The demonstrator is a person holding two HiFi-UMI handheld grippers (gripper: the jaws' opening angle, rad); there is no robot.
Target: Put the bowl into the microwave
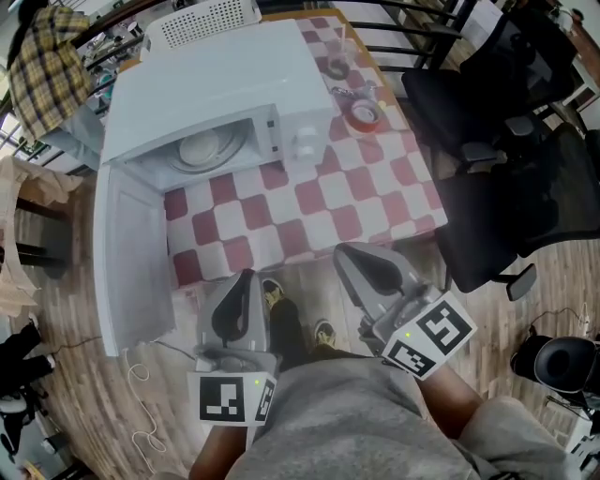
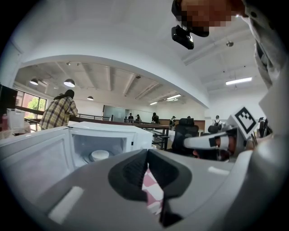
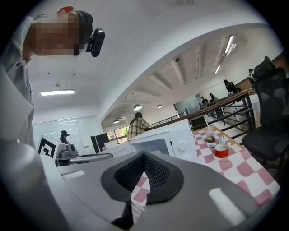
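Observation:
The white microwave (image 1: 220, 89) stands on the red-and-white checked table (image 1: 319, 206), its door (image 1: 131, 258) swung open to the left. A white bowl (image 1: 200, 148) sits inside on the turntable and also shows in the left gripper view (image 2: 99, 154). Both grippers are held close to my body, off the table's near edge. My left gripper (image 1: 246, 277) (image 2: 146, 155) is shut with nothing in it. My right gripper (image 1: 343, 251) (image 3: 144, 156) has its tips together and holds nothing either. The microwave (image 3: 165, 143) appears ahead in the right gripper view.
A red round tin (image 1: 365, 115) and small jars lie on the table right of the microwave. Black office chairs (image 1: 511, 187) stand at the right. A white perforated box (image 1: 202, 21) sits behind the microwave. A person in a plaid shirt (image 1: 47, 61) stands at far left.

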